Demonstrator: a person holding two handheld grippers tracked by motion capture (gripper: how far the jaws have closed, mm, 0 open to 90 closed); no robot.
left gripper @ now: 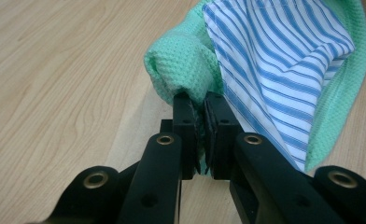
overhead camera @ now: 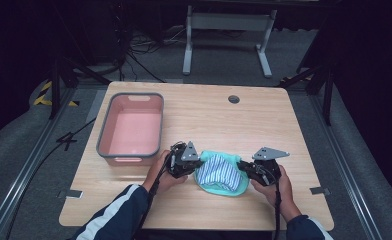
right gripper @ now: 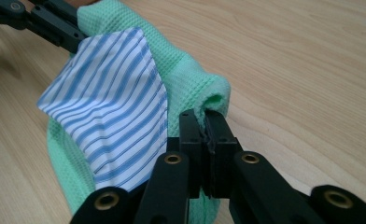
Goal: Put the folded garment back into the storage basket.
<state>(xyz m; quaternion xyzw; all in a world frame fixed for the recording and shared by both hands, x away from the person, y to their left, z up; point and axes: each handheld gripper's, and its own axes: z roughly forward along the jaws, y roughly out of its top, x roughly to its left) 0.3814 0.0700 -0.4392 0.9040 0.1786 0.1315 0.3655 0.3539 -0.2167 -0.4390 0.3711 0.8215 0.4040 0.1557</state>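
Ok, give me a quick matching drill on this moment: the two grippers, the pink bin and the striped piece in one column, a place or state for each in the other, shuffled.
Things:
1. left gripper
2. right gripper
3. pink plastic bin with grey rim
4. blue-and-white striped fabric

Places or states:
A. lies inside the green waffle-weave cloth
B. shut on the cloth's edge on the bin's side
C. stands empty at the wooden table's left
D. shut on the cloth's edge on the far side from the bin

Pairs: 1-B, 2-D, 3-C, 4-A
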